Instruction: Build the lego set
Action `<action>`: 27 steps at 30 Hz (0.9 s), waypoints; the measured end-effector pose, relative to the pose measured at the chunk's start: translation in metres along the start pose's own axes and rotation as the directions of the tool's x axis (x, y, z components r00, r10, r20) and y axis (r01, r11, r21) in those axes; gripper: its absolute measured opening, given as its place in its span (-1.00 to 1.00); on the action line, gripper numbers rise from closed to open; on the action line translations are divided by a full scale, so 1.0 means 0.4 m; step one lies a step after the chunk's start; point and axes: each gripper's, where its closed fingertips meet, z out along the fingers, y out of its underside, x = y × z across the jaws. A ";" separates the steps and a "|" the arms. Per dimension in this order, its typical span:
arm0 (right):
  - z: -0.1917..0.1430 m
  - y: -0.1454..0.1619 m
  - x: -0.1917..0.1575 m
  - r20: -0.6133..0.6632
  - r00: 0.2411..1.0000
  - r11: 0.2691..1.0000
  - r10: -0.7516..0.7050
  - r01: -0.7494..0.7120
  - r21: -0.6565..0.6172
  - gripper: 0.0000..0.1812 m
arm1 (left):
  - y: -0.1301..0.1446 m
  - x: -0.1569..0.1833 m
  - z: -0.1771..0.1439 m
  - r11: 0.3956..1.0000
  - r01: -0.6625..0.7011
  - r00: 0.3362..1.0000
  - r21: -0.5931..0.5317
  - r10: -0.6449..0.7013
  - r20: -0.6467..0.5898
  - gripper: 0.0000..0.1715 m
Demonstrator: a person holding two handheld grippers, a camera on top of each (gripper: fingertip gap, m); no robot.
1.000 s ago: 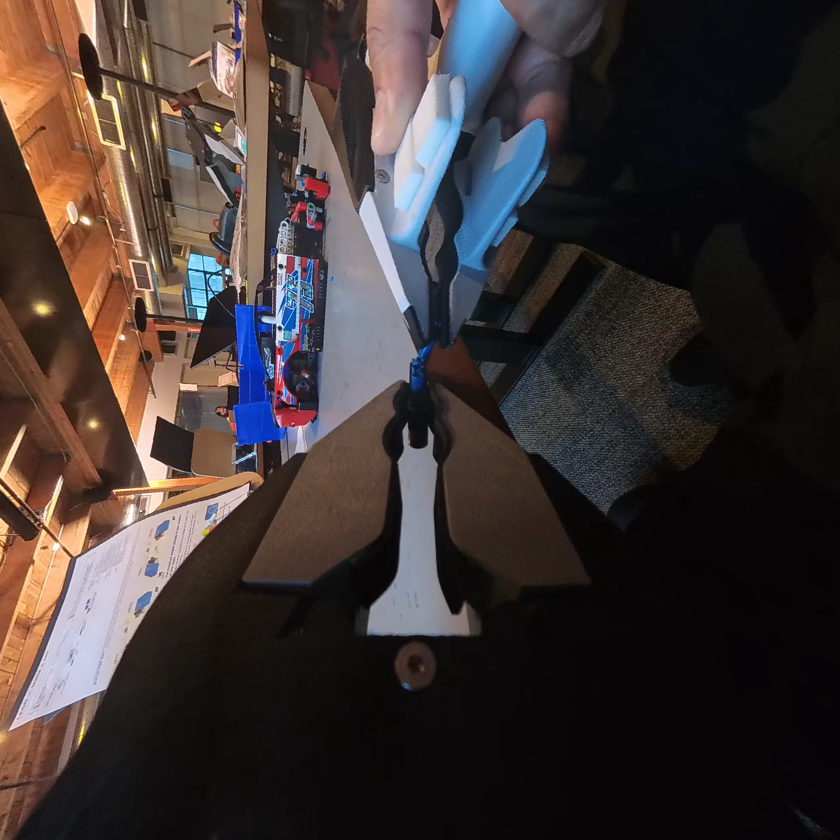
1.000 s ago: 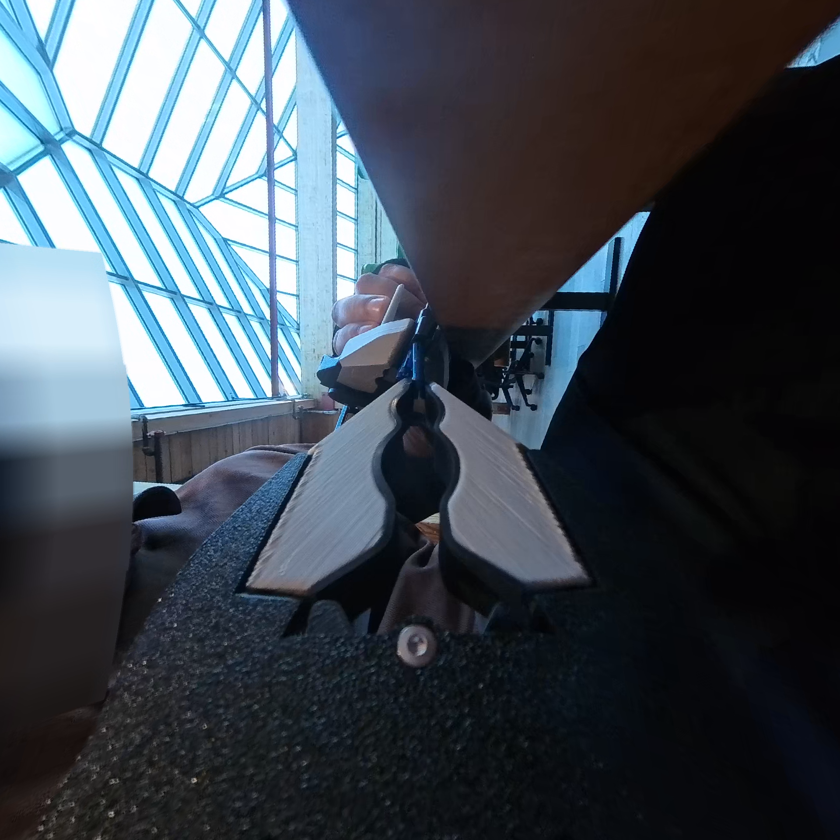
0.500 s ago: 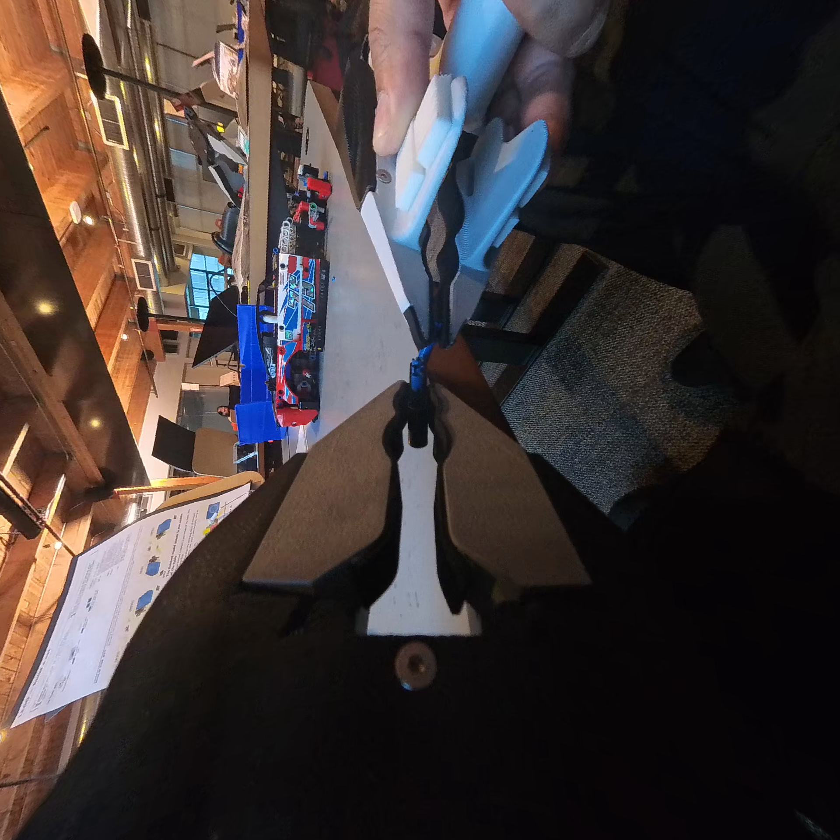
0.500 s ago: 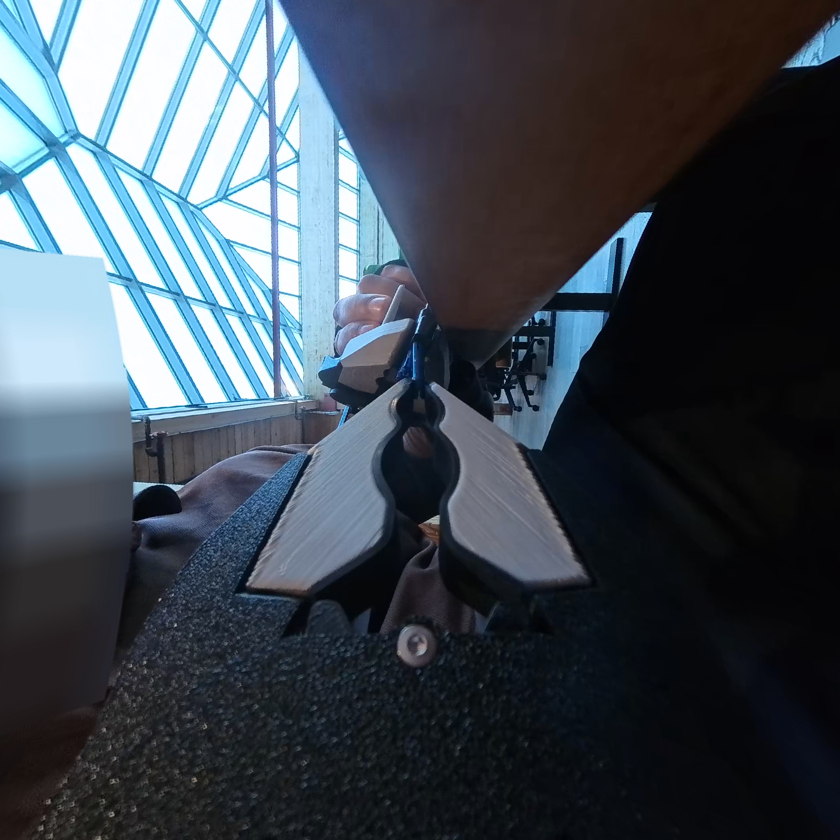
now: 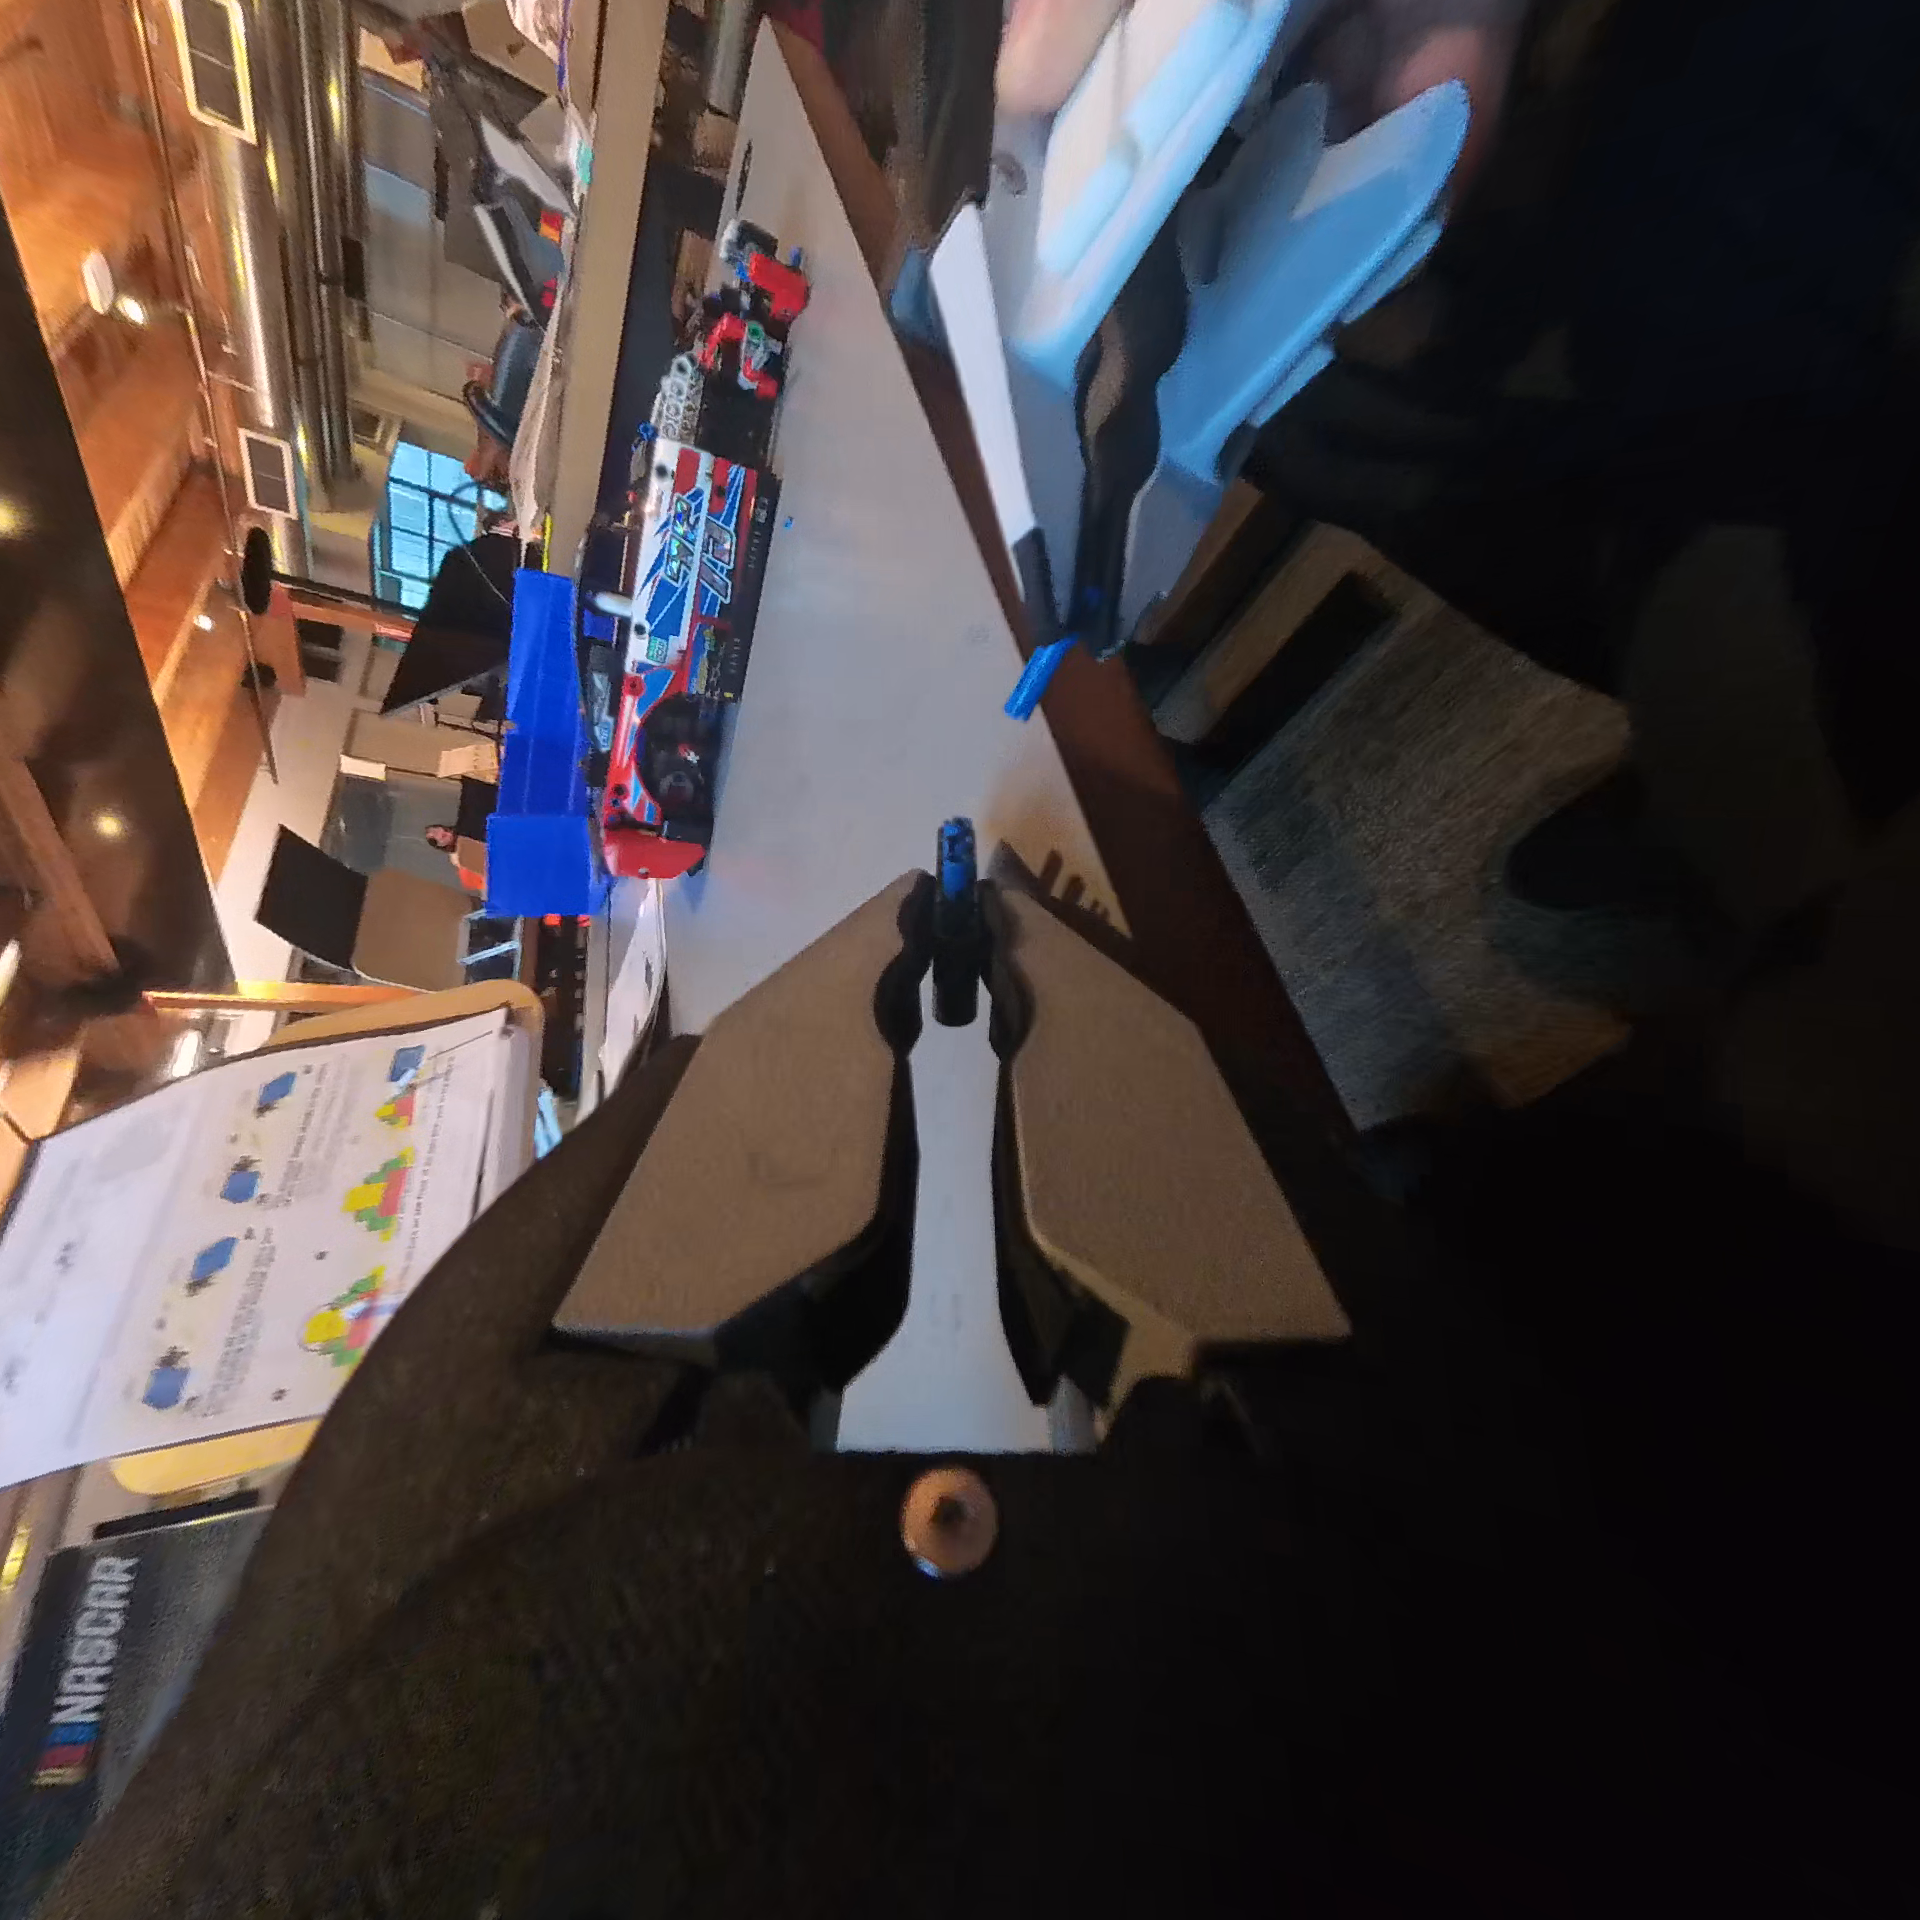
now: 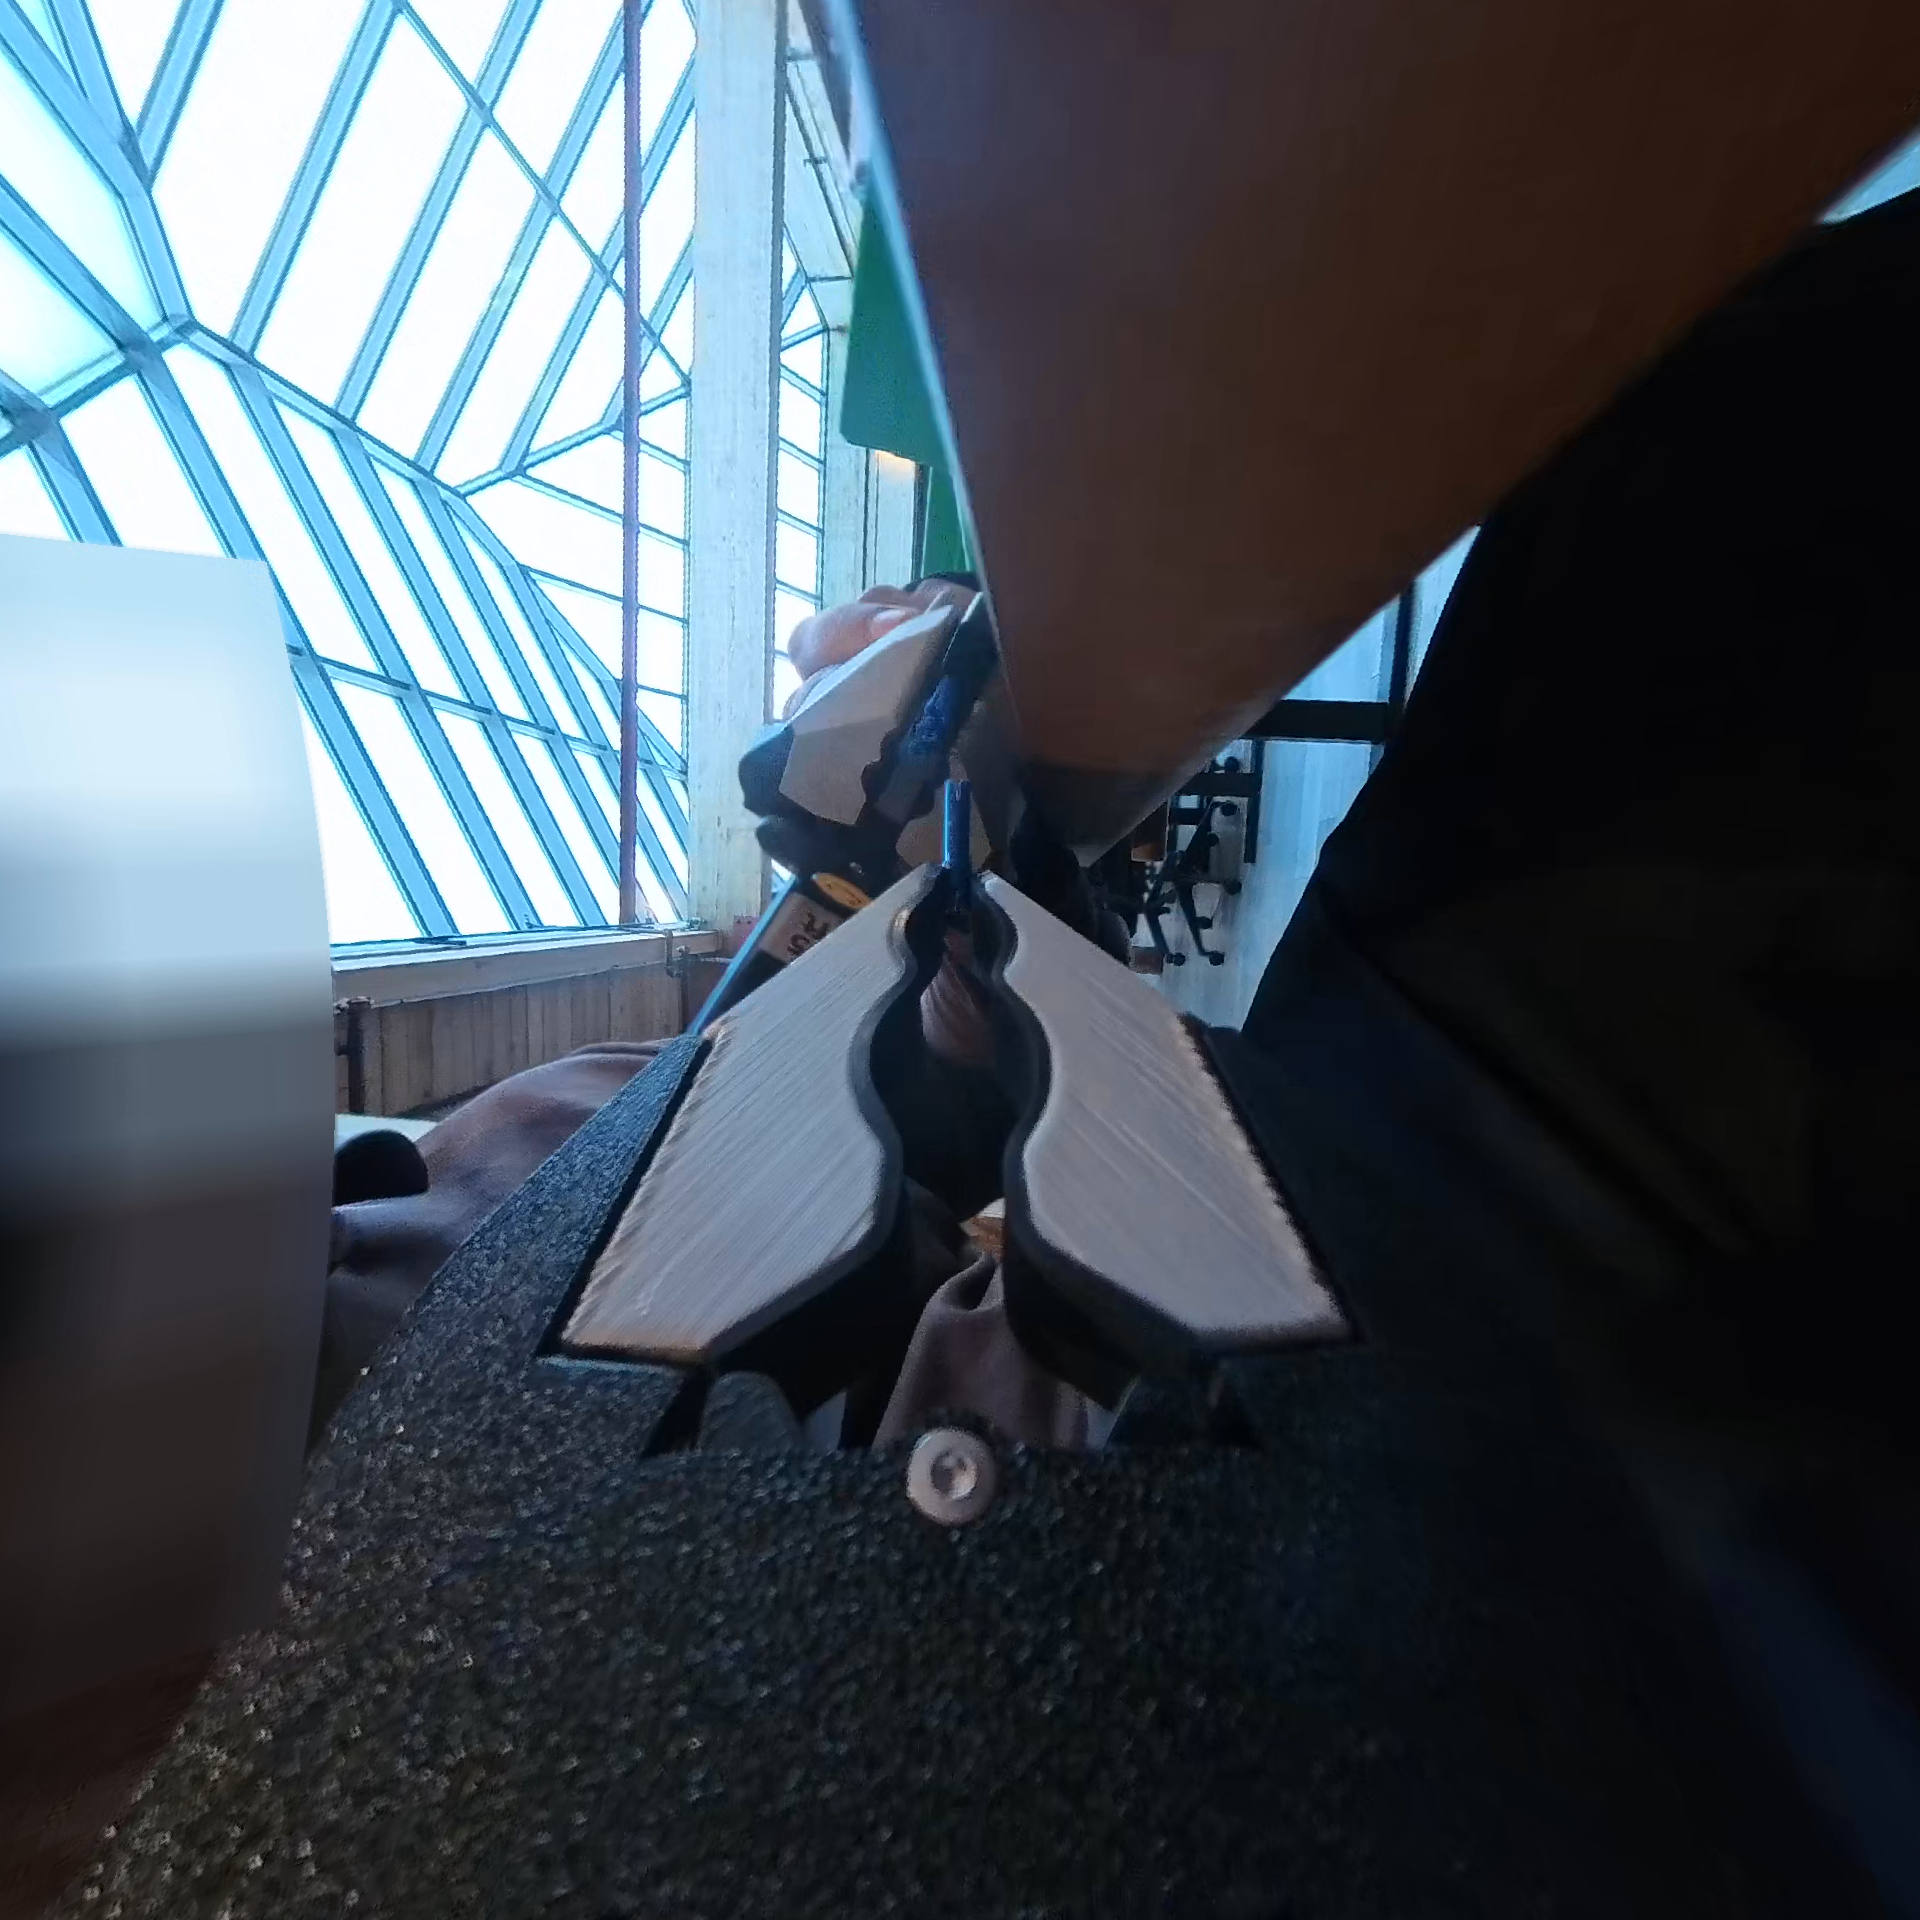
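Two small Lego pieces are held apart, one in each gripper, just off the near edge of the bench [image 5: 883,582].

In the left wrist view, the left gripper [image 5: 954,914] is seen with its jaws drawn almost together, pinching a small dark pin with a blue tip [image 5: 954,883]. The pin's long axis runs straight out along the fingers, and the blue end points away from the camera, over the bench edge. Beyond that tip and slightly toward the bench edge, a second small blue piece [image 5: 1039,677] is seen held at the tips of the right gripper [image 5: 1081,634], whose pale blue body is blurred. The blue piece is tilted, not in line with the pin, and a clear gap lies between the two.

In the right wrist view, the right gripper [image 6: 956,883] is seen with its jaws nearly closed on a thin dark blue pin [image 6: 954,831] that stands out past the tips. The left gripper [image 6: 925,727] is seen just beyond that pin, near but not touching it.

The coming move is judged to turn on bringing the two pin axes into one line, end to end.

Farther along the bench from the left gripper, a red, white and blue Lego car [image 5: 681,644] is seen lying, with a blue bin [image 5: 540,748] beside it. A printed instruction sheet [image 5: 229,1247] is propped nearer the camera.

The exact shape of either piece cannot be made out. The underside of the bench [image 6: 1247,312] fills much of the right wrist view, and the lower right part of the left wrist view is very dark.
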 end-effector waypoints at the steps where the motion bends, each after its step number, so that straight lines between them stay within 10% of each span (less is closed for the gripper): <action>1: -0.002 0.000 -0.002 -0.002 1.000 1.000 -0.007 0.007 0.001 -0.98 | 0.000 -0.001 -0.001 1.000 0.020 1.000 0.007 -0.020 -0.012 -0.94; 19: -0.018 0.000 -0.015 -0.035 0.995 0.995 -0.094 0.095 0.007 -0.97 | -0.001 0.021 -0.022 0.981 0.194 0.937 0.020 -0.179 -0.300 -0.89; 27: -0.024 -0.002 -0.021 -0.038 0.993 0.993 -0.113 0.114 0.009 -0.98 | 0.000 0.001 -0.044 0.948 0.317 0.874 -0.028 -0.304 -0.380 -0.32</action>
